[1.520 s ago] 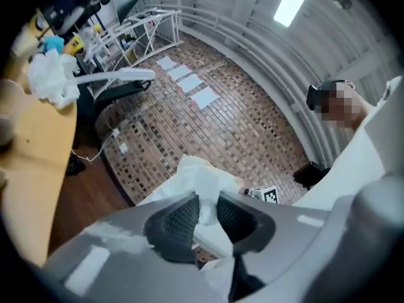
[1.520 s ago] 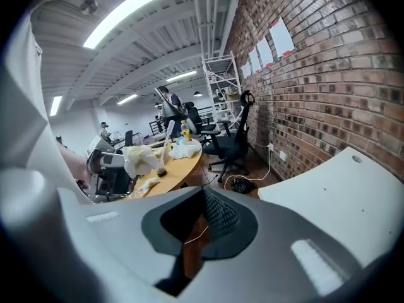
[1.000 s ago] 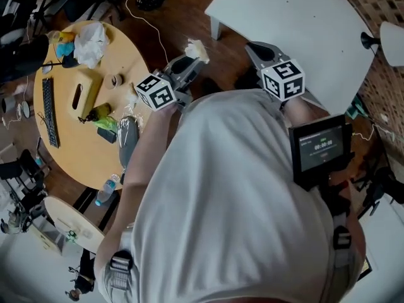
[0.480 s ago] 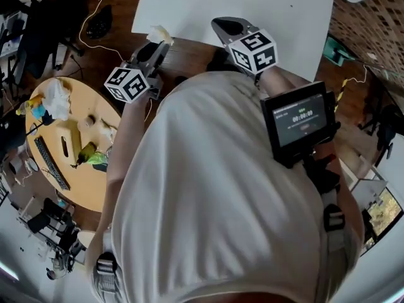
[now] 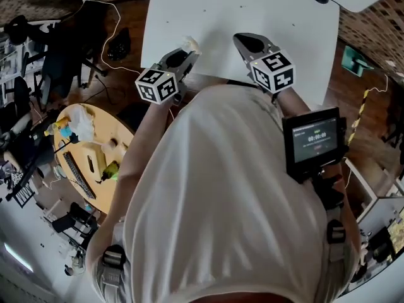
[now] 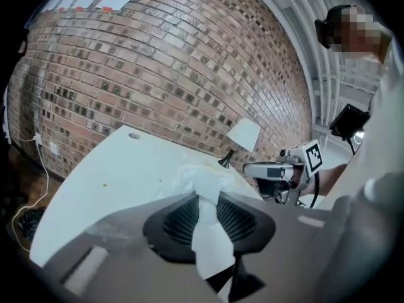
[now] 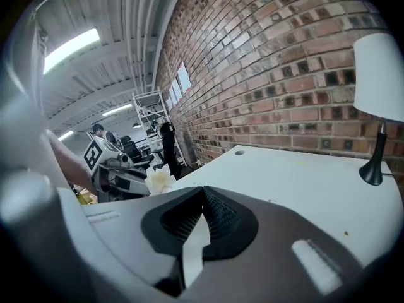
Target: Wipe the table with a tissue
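Pinching the tissue, the left gripper should press it flat on the table; the right gripper is pressed together, empty.

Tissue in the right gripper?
No, the tissue is pinched between the jaws of the left gripper, while the right gripper has nothing between its jaws.

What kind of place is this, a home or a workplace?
Most likely a workplace, some kind of lab or workshop office. There is a bare brick wall, a plain white table with only a lamp on it, and a cluttered round table with a keyboard.
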`<state>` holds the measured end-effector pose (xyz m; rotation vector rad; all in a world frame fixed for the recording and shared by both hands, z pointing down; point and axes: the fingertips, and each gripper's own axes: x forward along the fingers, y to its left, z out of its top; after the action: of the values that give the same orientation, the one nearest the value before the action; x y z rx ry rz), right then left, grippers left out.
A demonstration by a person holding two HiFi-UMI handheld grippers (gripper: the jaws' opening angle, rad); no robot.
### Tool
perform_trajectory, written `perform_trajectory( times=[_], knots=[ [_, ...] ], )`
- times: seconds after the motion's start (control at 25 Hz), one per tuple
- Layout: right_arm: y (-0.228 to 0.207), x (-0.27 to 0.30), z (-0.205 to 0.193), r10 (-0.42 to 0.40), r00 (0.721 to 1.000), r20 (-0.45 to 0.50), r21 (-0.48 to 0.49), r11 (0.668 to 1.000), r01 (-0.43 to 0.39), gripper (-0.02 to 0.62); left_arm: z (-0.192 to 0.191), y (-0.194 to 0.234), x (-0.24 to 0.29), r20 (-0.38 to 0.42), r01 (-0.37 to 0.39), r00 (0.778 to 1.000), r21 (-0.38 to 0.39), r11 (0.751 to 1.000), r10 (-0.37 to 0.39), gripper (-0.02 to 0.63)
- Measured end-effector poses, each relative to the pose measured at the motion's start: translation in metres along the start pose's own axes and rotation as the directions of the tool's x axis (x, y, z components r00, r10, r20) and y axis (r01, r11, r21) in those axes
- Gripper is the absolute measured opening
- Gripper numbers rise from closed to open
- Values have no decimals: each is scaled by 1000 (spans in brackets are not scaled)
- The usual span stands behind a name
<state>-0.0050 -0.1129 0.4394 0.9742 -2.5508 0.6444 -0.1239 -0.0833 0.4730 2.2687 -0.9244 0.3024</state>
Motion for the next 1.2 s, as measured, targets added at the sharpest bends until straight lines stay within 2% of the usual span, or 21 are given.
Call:
perform_trajectory(
  times=[0.16, 0.28, 0.44, 0.6, 0.72, 1.0, 1.2],
  knots=[
    [-13, -4, -10, 2, 1000, -2, 34, 999, -2, 8, -1, 13, 10, -61, -52, 997, 31, 998, 53, 98],
    [-29, -3, -18, 28, 999, -15, 57, 998, -27, 8, 0, 34, 22, -118, -141, 982, 47, 989, 146, 98],
    [-42, 6, -23, 42, 999, -13, 92, 995, -41, 8, -9, 76, 19, -200, -290, 935, 39, 956, 292, 98],
    [-42, 5, -20, 38, 999, -8, 114, 993, -37, 8, -13, 106, 8, -241, -387, 892, 30, 921, 383, 98],
    [-37, 8, -17, 53, 999, -5, 114, 992, -52, 8, -11, 126, 5, -257, -415, 873, 55, 908, 415, 98],
    [-24, 36, -12, 24, 1000, -13, 122, 992, -22, 8, -2, 191, -3, -262, -449, 855, 57, 892, 447, 98],
    [-21, 42, -12, -32, 999, -11, 146, 989, 33, 8, -2, 222, 3, -292, -434, 850, 84, 897, 439, 95]
  ],
)
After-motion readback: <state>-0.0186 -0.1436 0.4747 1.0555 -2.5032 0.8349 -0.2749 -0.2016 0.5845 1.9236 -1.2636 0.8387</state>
